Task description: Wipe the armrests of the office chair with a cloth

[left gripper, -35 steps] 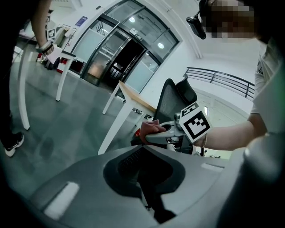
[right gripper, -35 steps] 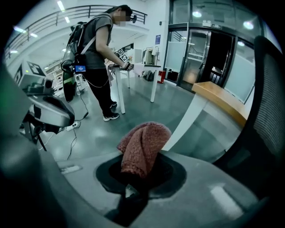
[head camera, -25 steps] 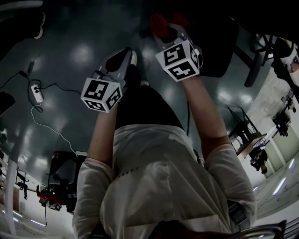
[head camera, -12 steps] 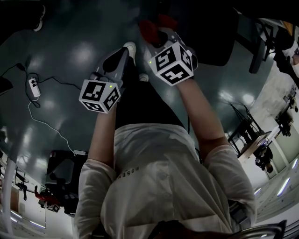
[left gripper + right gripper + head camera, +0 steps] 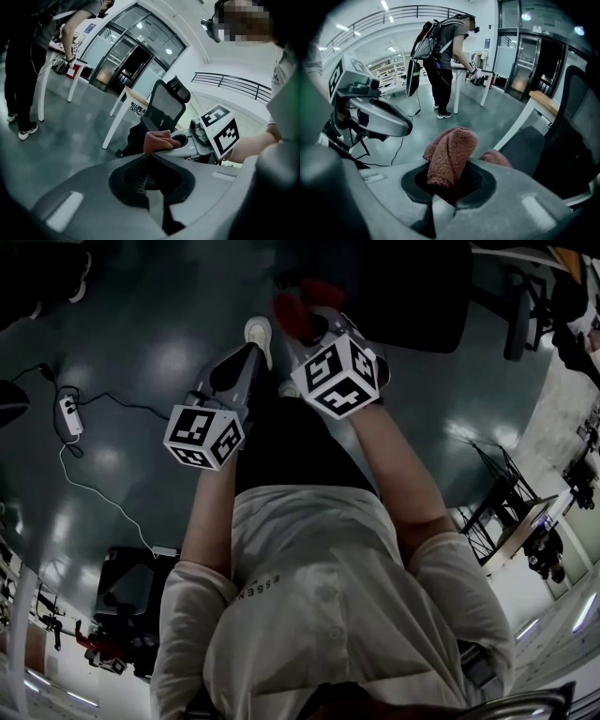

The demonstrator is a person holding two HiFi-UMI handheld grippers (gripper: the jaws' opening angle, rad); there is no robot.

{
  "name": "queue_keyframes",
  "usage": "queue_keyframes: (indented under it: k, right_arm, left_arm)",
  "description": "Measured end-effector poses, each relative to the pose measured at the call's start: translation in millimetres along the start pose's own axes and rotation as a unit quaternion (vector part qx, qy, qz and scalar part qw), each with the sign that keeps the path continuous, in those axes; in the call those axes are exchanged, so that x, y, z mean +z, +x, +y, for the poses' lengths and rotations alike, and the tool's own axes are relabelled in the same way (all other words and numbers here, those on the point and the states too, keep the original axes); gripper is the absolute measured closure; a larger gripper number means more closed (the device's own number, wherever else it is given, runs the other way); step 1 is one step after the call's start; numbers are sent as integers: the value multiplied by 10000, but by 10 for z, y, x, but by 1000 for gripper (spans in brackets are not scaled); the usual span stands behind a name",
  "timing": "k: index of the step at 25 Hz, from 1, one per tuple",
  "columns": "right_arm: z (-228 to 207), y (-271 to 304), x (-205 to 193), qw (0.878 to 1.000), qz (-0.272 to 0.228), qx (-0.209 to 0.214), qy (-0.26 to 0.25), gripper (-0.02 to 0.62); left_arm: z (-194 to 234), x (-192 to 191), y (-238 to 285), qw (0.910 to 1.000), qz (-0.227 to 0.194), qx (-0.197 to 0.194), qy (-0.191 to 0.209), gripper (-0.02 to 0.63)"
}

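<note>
Cloth (image 5: 450, 154), reddish and of rough towel weave, was clamped between the jaws of the right gripper (image 5: 449, 187). The jaws were closed on its lower part, and its folded top stood up above them. In the head view the cloth (image 5: 295, 310) hung over the floor (image 5: 141, 352), just beside the near edge of the dark office chair (image 5: 412, 296). No view showed whether it touched the chair.

The left gripper (image 5: 150, 180) was beside the right one. Its jaws were together and held nothing.

Behind, another person (image 5: 445, 51) stood bent over a white table (image 5: 468, 79). A power strip (image 5: 70, 413) with its cable lay on the floor at the left side.
</note>
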State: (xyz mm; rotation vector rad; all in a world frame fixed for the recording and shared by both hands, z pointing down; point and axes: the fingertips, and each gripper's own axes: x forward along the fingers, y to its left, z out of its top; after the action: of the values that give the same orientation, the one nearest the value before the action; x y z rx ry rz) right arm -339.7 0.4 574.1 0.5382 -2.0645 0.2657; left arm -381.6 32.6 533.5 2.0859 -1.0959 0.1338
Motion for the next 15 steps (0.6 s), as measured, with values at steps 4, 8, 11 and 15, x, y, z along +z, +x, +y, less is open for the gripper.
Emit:
queue_keyframes:
  k: [4, 8, 11, 15]
  right_arm:
    - [47, -50, -92, 9995, -120, 39, 280, 541]
    - [108, -199, -109, 9979, -307, 17, 562, 541]
    - [115, -451, -150, 9947, -539, -129, 866, 541]
    - [54, -920, -149, 9760, -1192, -408, 1778, 541]
  left_arm:
    - [-32, 22, -67, 9998, -51, 52, 169, 589]
    - [-114, 42, -189, 9994, -95, 87, 325, 589]
    - [-289, 78, -250, 9989, -71, 17, 465, 589]
    - [-607, 323, -320, 9944, -14, -376, 988, 589]
